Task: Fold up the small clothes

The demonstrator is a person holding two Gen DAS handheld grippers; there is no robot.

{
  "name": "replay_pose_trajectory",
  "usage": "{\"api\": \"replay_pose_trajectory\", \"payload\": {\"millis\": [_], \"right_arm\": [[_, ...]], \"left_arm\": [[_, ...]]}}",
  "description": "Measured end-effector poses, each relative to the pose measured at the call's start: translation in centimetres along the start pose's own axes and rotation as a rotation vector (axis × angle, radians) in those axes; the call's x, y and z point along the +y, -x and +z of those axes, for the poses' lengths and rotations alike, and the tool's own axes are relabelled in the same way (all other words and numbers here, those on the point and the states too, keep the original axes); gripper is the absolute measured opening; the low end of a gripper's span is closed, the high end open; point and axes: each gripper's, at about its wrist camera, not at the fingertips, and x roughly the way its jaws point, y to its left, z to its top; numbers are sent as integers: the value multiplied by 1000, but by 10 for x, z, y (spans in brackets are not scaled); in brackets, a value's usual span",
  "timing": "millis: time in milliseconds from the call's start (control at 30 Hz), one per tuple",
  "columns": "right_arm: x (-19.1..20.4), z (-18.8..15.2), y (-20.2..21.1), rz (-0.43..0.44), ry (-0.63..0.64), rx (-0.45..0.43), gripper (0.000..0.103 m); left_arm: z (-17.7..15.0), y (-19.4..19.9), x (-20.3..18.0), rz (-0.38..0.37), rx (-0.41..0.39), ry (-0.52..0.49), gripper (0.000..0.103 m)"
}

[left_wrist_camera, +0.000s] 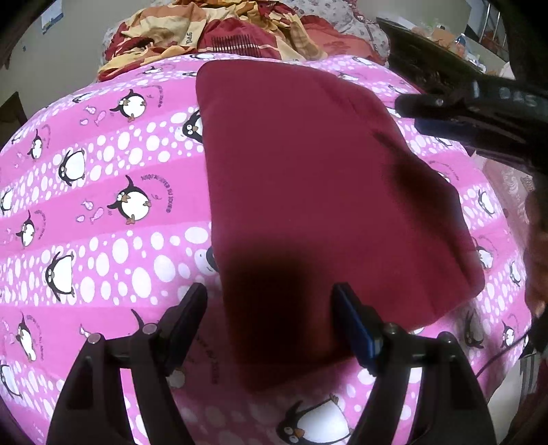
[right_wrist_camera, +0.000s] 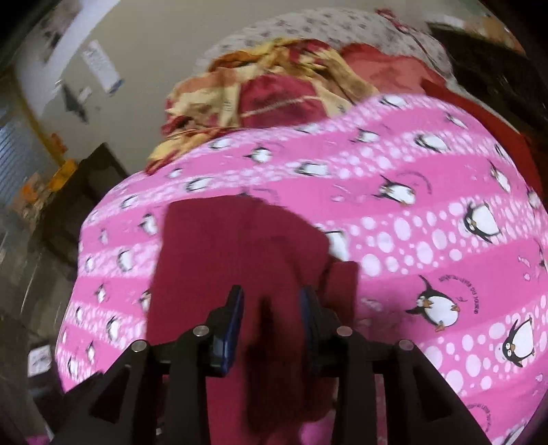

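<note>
A dark red folded garment [left_wrist_camera: 308,191] lies flat on the pink penguin-print bedspread [left_wrist_camera: 102,212]. My left gripper [left_wrist_camera: 270,318] is open and hovers over the garment's near edge, holding nothing. My right gripper shows at the right of the left wrist view [left_wrist_camera: 455,113], above the garment's right side. In the blurred right wrist view the right gripper [right_wrist_camera: 272,308] straddles the garment [right_wrist_camera: 239,246], with red cloth between its fingers and a gap on each side; I cannot tell whether it grips the cloth.
A heap of red and yellow clothes [left_wrist_camera: 212,30] lies at the far end of the bed, also in the right wrist view [right_wrist_camera: 274,89]. A dark cabinet [right_wrist_camera: 85,191] stands left of the bed. The bedspread [right_wrist_camera: 428,212] extends to the right.
</note>
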Motion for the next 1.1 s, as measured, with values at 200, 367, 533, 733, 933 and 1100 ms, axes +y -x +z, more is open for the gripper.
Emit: {"api": "replay_pose_trajectory", "payload": {"millis": [200, 367, 533, 733, 933, 1100], "right_arm": [[7, 6, -33, -40, 36, 0, 42], [-17, 8, -68, -127, 6, 21, 42], [-11, 5, -52, -129, 30, 36, 43], [1, -23, -10, -107, 69, 39, 58], [-12, -56, -19, -160, 56, 104, 58], [-20, -59, -12, -134, 2, 100, 58]], "left_arm": [[-3, 2, -5, 24, -3, -7, 76], [-3, 4, -6, 20, 1, 0, 78], [-5, 3, -6, 31, 6, -1, 79], [-6, 3, -3, 29, 4, 12, 80], [-8, 2, -1, 33, 8, 42, 85], [-8, 8, 1, 25, 14, 52, 85]]}}
